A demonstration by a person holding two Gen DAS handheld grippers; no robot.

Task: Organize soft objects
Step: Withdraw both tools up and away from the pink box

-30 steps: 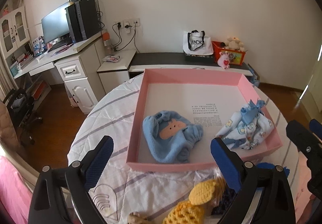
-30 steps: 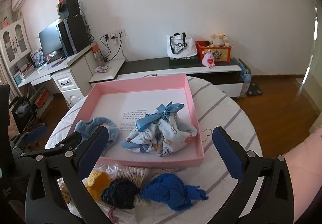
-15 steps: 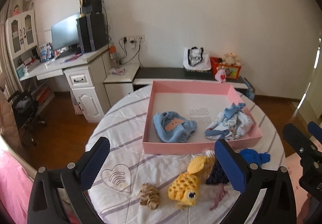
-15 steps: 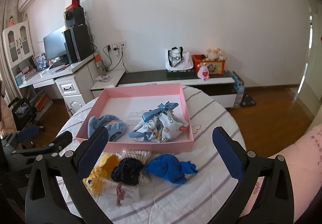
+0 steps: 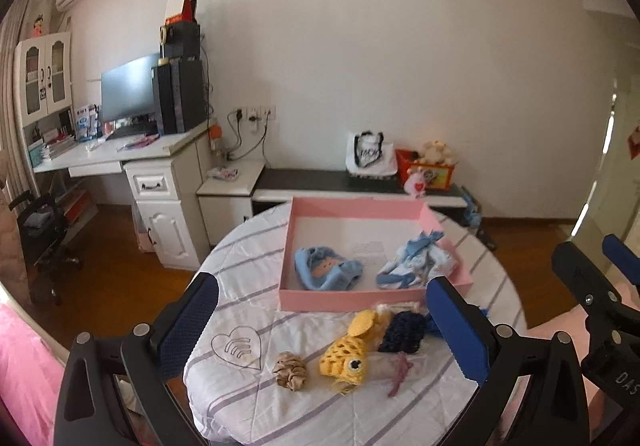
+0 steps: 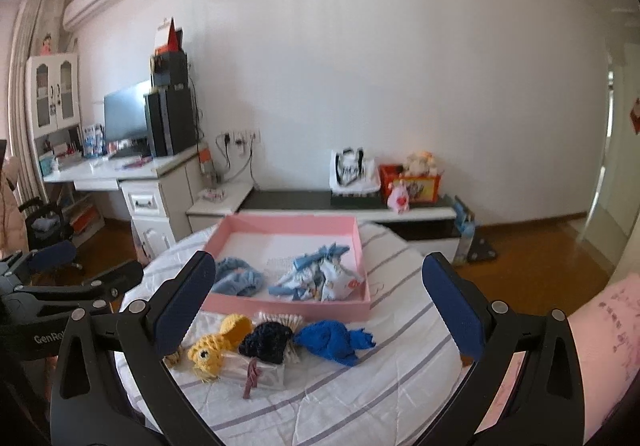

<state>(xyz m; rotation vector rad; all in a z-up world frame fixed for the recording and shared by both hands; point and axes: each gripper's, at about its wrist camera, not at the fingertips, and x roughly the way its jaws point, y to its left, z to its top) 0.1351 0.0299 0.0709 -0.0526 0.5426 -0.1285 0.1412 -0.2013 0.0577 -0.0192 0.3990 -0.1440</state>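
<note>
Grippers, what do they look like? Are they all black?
Mostly black. Each one, the left gripper and the right gripper, is a black frame with silver screws and two fingers faced with dark blue textured pads. White lettering marks their sides. A pink patterned sleeve shows at the right edge.

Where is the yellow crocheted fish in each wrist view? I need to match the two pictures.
Left wrist view: the yellow crocheted fish lies low and centre on the table, between the open fingers, eye toward the camera.
Right wrist view: the fish sits lower left, beside the left finger pad.
Shared landmark: the pink tray; in both views the fish lies just in front of its near wall.
</note>
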